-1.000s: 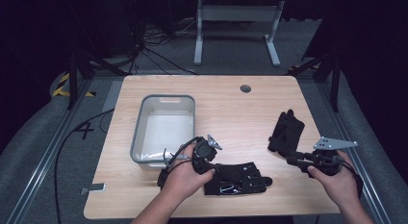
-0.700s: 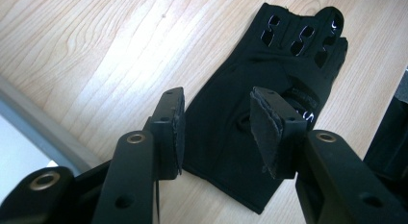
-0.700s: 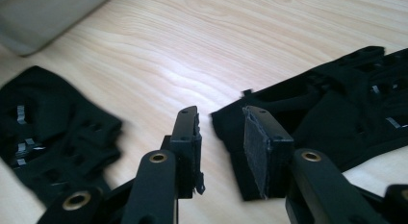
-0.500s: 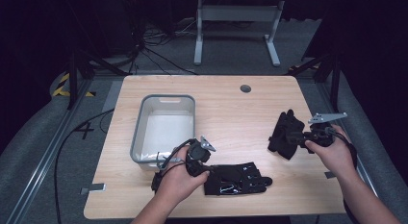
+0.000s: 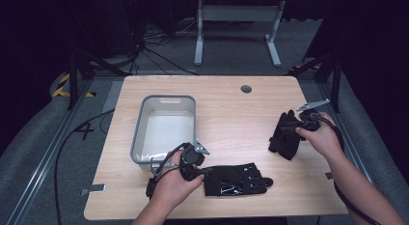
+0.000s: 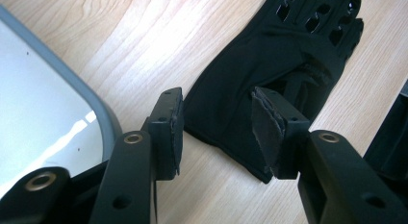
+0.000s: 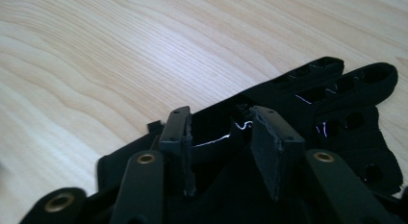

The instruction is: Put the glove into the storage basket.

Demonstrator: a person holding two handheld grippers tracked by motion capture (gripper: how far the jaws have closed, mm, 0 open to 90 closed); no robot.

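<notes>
Gloves are the work here, two black ones on the wooden table (image 5: pixel 231 109); the near glove (image 5: pixel 235 179) lies flat with its long axis across the front edge, cuff toward the left gripper (image 5: pixel 202 171) and fingers pointing away to the person's right; that gripper's jaws stand parted about the cuff edge (the pads straddle the fabric without pressing on it, as the left gripper view shows), so nothing is gripped yet. The far glove (image 5: pixel 284 135) lies near the right edge, well apart from the first, fingers toward the table's middle; the right gripper (image 5: pixel 292 130) is over its cuff end with jaws that have just been opening, glove beneath and between them but not pinched. The grey bin (image 5: pixel 164 102) sits just beside the left hand (image 5: pixel 171 189), so the left-hand glove is much the nearer to it; likely each gripper closes on its own cuff next.
</notes>
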